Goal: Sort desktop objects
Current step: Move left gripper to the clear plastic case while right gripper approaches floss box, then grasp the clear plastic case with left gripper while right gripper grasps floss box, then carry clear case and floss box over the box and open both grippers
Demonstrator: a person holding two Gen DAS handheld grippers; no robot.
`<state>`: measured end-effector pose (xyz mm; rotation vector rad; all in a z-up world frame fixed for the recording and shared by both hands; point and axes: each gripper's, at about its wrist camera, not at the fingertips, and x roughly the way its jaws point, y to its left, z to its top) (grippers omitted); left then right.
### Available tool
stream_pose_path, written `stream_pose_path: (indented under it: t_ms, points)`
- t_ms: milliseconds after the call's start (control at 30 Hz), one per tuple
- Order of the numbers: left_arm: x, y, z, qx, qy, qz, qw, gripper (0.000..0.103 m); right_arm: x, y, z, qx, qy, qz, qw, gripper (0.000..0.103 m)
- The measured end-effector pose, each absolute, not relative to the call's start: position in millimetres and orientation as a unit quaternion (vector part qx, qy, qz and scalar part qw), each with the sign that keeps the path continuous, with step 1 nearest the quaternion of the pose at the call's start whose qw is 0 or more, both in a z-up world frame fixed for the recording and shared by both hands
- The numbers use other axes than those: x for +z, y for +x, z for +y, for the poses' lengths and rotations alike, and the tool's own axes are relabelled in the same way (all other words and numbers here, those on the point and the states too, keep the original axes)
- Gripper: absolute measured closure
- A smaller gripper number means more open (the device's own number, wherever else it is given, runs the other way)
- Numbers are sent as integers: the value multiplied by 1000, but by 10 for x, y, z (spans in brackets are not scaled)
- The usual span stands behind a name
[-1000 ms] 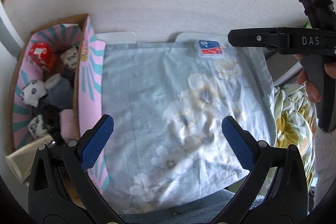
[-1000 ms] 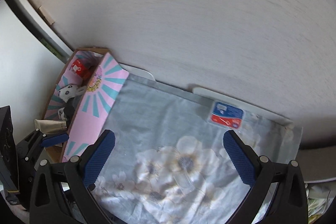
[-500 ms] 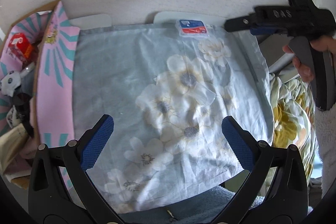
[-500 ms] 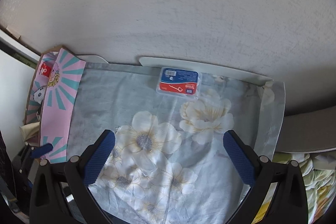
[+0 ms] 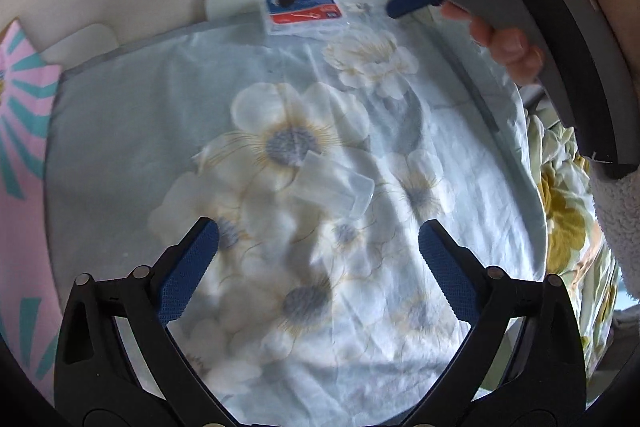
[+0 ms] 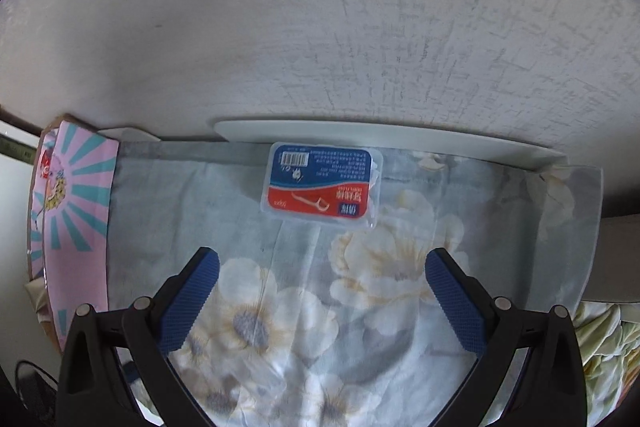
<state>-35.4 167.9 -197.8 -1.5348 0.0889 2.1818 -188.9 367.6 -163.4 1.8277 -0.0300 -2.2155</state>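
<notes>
Closer now than a moment ago, with the right gripper (image 6: 322, 301) spread wide and lined up on the floss-pick box (image 6: 321, 187), lying flat at the far edge of the floral cloth (image 6: 360, 287), just short of the wall (image 6: 320, 27). Probably light, stiff, slick plastic; best pinched across the short sides. Left gripper (image 5: 318, 267) also released, empty, low over a clear packet (image 5: 334, 187) mid-cloth. Soft, wrinkled bedding underneath; pink box (image 6: 76, 211) far left.

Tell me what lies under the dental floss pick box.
The dental floss pick box rests flat on the floral cloth, near its far edge by the wall. A white board pokes out behind it. What the cloth covers directly beneath the box is hidden.
</notes>
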Motion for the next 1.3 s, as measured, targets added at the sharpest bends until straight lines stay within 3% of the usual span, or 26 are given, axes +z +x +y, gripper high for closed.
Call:
stream_pose_path:
  t_ms: [267, 533, 667, 1300]
  points:
    - [-2115, -448, 1847, 798, -546, 61, 247, 7, -1840, -2070, 3605, -772, 625, -21, 113, 0]
    - [-2228, -491, 1837, 798, -543, 64, 253, 34, -1984, -2071, 3463, -788, 609, -3, 88, 1]
    - [-2217, -502, 1821, 800, -539, 74, 252, 55, -2044, -2063, 3443, -788, 609, 3, 89, 24]
    - [-1832, -419, 1434, 807, -536, 70, 238, 56, -1724, -1848, 3606, -795, 595, 25, 115, 25]
